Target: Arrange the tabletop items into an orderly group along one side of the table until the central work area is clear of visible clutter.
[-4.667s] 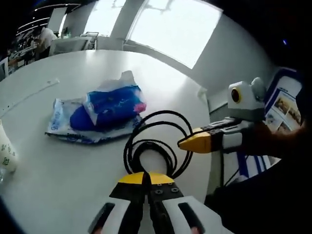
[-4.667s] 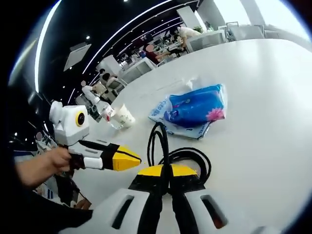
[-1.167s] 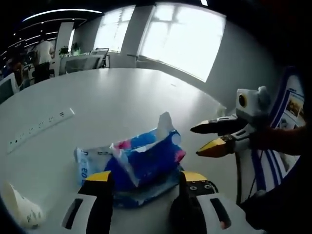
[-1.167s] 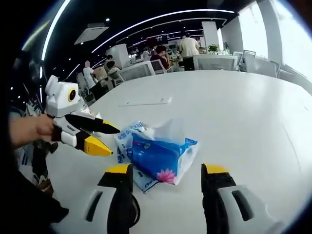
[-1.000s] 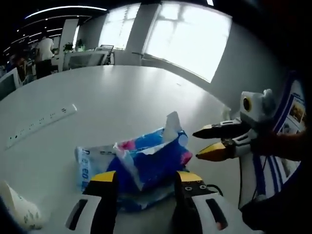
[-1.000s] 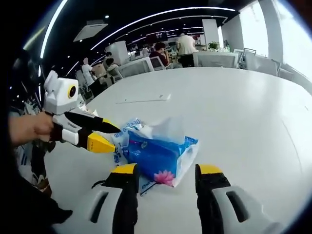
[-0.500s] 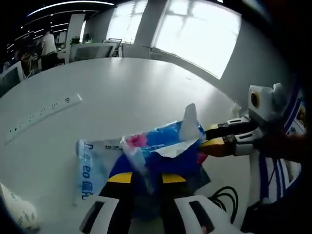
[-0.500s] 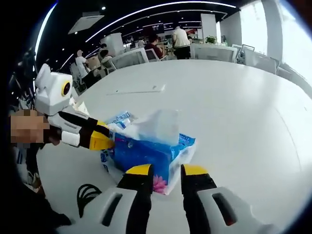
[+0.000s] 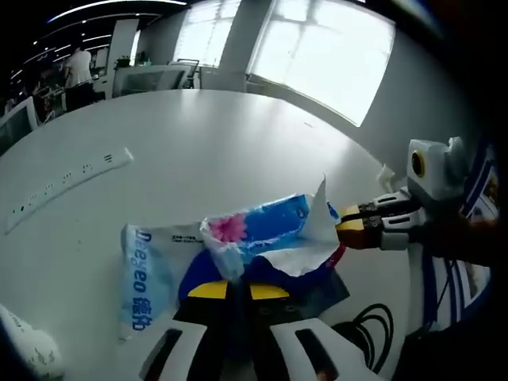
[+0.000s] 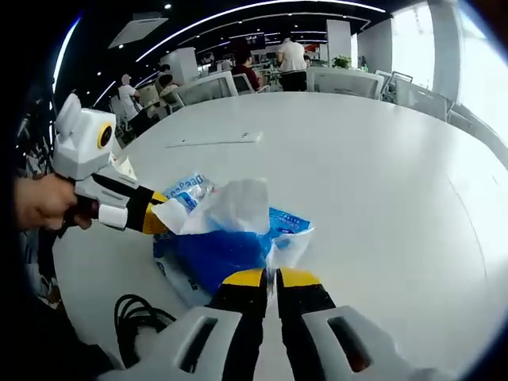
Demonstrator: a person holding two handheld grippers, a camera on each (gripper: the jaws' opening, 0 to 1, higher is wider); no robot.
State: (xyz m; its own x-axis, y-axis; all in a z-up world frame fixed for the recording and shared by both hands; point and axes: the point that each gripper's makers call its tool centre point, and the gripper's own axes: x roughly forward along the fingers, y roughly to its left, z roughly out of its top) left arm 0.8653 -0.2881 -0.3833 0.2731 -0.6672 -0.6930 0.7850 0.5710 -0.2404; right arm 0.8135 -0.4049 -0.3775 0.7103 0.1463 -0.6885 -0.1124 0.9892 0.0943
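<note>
In the left gripper view, a crumpled paper cup (image 9: 24, 353) sits at the far left edge of the white table (image 9: 182, 135), with a power strip (image 9: 67, 182) lying further out. Toward the middle lies a flat printed plastic bag (image 9: 143, 270), and on top of it the blue tissue pack (image 9: 262, 238), near the table's close edge. The left gripper (image 9: 238, 292) has its jaws pressed together on the pack's near end. To the right, the right gripper (image 9: 349, 230) pinches the pack's other end, where a white tissue sticks up; a coiled black cable (image 9: 369, 329) lies below it.

In the right gripper view, the left gripper (image 10: 155, 218) comes in from the left, holding the wrapper by the loose tissue, and the cable (image 10: 143, 317) rests low down. The pack (image 10: 222, 254) is in the middle, and the right gripper (image 10: 268, 279) is closed on its film edge, though how much film it holds is hard to see.

The pack looks light, soft and slippery. Thin film may stretch or tear, and the tissue would pull free, so the firmer body of the pack seems the better place to hold.
</note>
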